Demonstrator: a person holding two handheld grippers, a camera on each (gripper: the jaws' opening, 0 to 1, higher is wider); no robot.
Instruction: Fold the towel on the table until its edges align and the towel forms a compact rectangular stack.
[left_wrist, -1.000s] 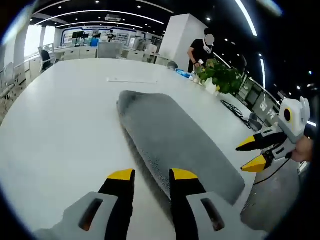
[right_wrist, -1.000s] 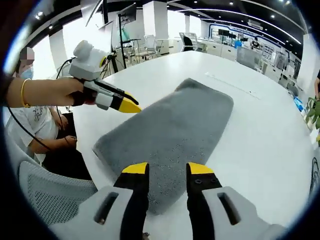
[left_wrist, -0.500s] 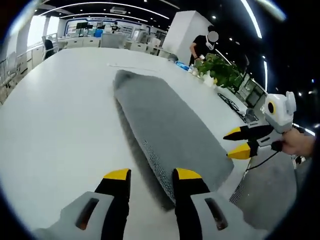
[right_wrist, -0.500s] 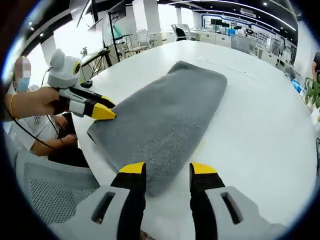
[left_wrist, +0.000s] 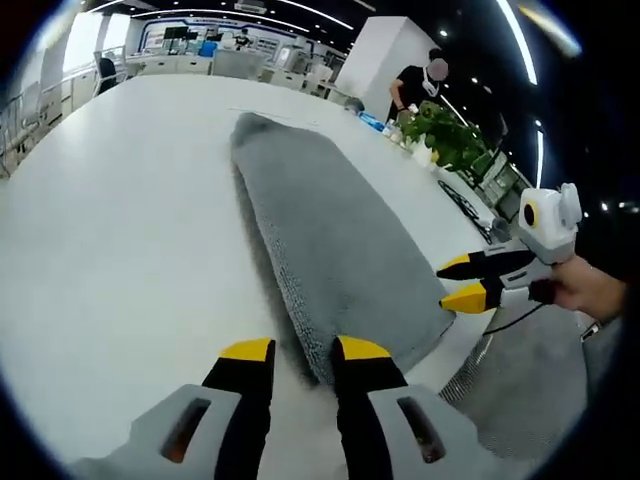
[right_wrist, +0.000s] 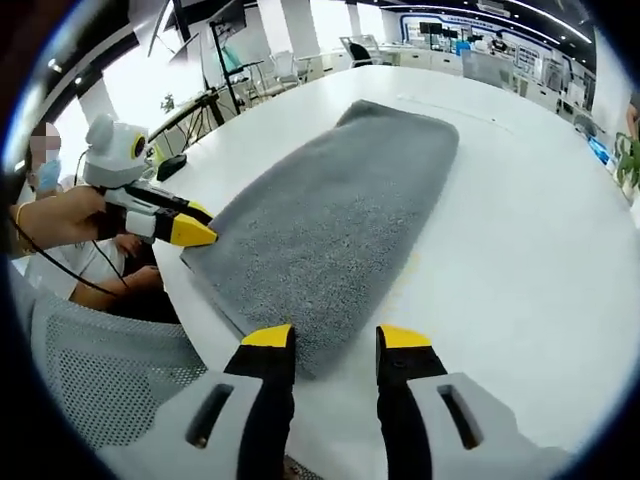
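Fingers of both grippers stand parted and hold nothing: the left gripper (left_wrist: 296, 350) and right gripper (right_wrist: 336, 337) each sit at a near corner of the grey towel (right_wrist: 340, 210), which lies lengthwise from the tabletop's (right_wrist: 520, 230) near edge. To fold cleanly, pinch both corners together (all layers), lift evenly, then carry them to the far end.

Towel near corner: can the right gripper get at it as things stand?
Probably yes. The right gripper is open, and the towel corner lies just ahead between its jaws on the bare table; the left gripper is off at the other corner.
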